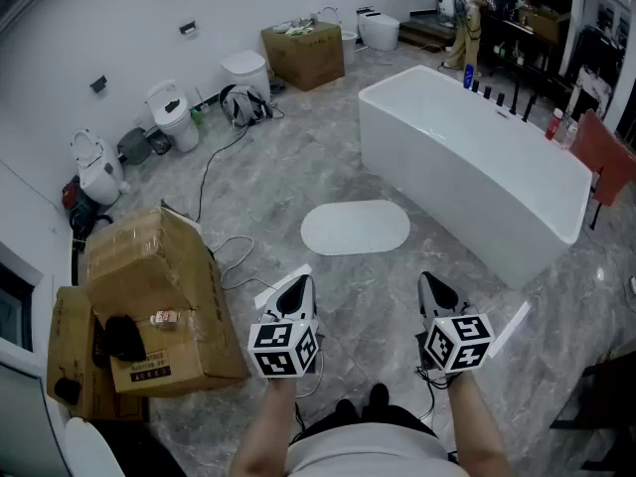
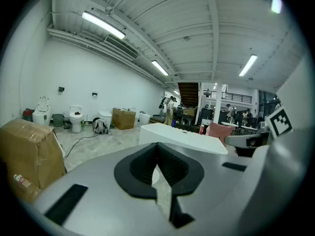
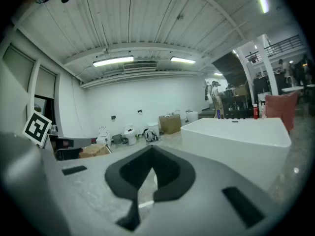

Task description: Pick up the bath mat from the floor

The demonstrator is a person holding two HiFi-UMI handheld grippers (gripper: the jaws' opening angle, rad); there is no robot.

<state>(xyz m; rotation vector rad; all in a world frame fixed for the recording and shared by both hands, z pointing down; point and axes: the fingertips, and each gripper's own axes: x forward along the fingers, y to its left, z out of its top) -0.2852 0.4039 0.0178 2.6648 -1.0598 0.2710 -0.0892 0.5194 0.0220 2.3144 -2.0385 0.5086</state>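
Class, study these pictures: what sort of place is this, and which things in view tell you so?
Probably a warehouse or test hall staged as a bathroom, not a home: a freestanding white bathtub in the open, several toilets standing loose in a row, and cardboard boxes nearby.

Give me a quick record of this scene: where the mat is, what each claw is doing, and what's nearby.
Bath mat: white oval, flat on floor beside the bathtub, untouched
Left claw: shut, empty, short of the mat
Right claw: shut, empty, short of the mat
Nearby: cardboard box on the left
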